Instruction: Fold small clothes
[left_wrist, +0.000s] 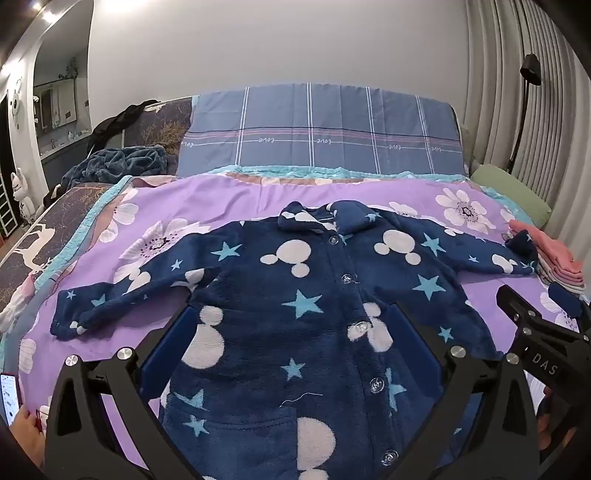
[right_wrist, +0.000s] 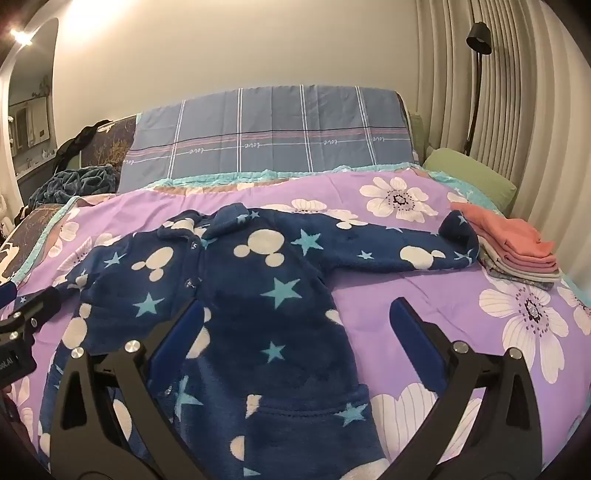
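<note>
A small navy fleece pyjama top (left_wrist: 295, 302) with white mouse heads and light blue stars lies flat, buttoned, front up, on the purple flowered bedspread (left_wrist: 229, 199); it also shows in the right wrist view (right_wrist: 266, 295). Both sleeves are spread out sideways. The right sleeve's cuff (right_wrist: 458, 236) rests against a stack of folded clothes. My left gripper (left_wrist: 291, 321) is open and empty, hovering over the top's middle. My right gripper (right_wrist: 295, 321) is open and empty over the top's right side and the bedspread (right_wrist: 424, 288). The right gripper's body also shows in the left wrist view (left_wrist: 535, 332).
A stack of folded pink and grey clothes (right_wrist: 517, 247) sits at the right edge of the bed. A blue plaid pillow (left_wrist: 317, 133) lies at the head, a green cushion (right_wrist: 469, 177) to the right. A dark blanket (left_wrist: 114, 162) is heaped at left. A phone (left_wrist: 9, 398) lies at lower left.
</note>
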